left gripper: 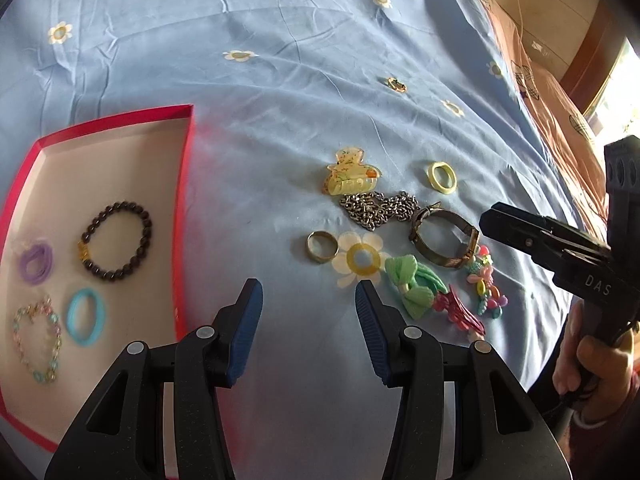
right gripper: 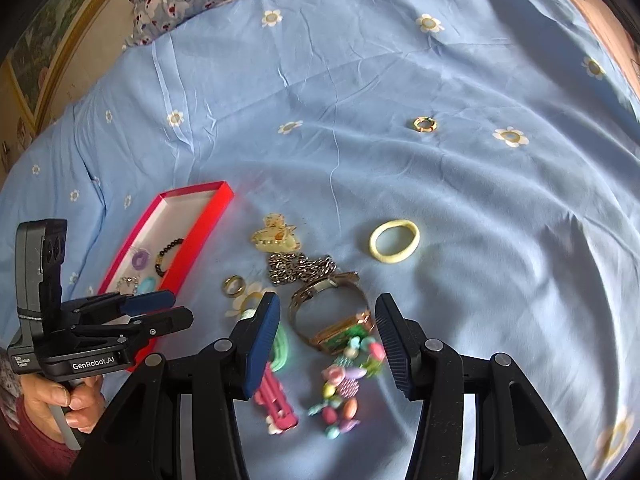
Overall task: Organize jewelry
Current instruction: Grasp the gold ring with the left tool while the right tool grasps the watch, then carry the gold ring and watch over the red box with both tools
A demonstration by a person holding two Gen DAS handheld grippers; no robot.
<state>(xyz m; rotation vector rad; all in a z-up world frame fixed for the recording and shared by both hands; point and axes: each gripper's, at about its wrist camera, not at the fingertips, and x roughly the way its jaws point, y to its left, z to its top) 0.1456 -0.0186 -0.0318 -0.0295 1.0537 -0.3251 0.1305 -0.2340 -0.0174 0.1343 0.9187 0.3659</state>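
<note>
Jewelry lies in a loose heap on the blue flowered bedsheet point(left gripper: 280, 128), just beside a red tray point(left gripper: 188, 184) that already holds a dark bead bracelet point(left gripper: 116, 242), a purple hair tie point(left gripper: 35, 262), a blue hair tie point(left gripper: 85, 317) and a pastel chain bracelet point(left gripper: 36, 338).

The left gripper point(left gripper: 309, 312) hangs over bare sheet between tray and heap, its fingers about half open with nothing between them. The right gripper point(right gripper: 326, 340) hovers low over the heap, fingers likewise half open and empty, with the watch point(right gripper: 332, 316) and a string of coloured beads point(right gripper: 344, 388) showing in the gap.

The watch looks the heaviest and stiffest piece; its band should give a firm hold across the strap. The metal chain point(left gripper: 378, 208) is probably limp and slippery, so pinching a bunched part seems safer than one link. The gold ring point(left gripper: 322, 247) is small, hard and likely to skid on cloth. The green bow point(left gripper: 410, 286) and yellow hair tie point(left gripper: 442, 177) are soft and light and should squash safely. The plastic hair claw point(left gripper: 348, 178) may crack if squeezed hard. A small ring point(left gripper: 396, 85) sits well apart.
</note>
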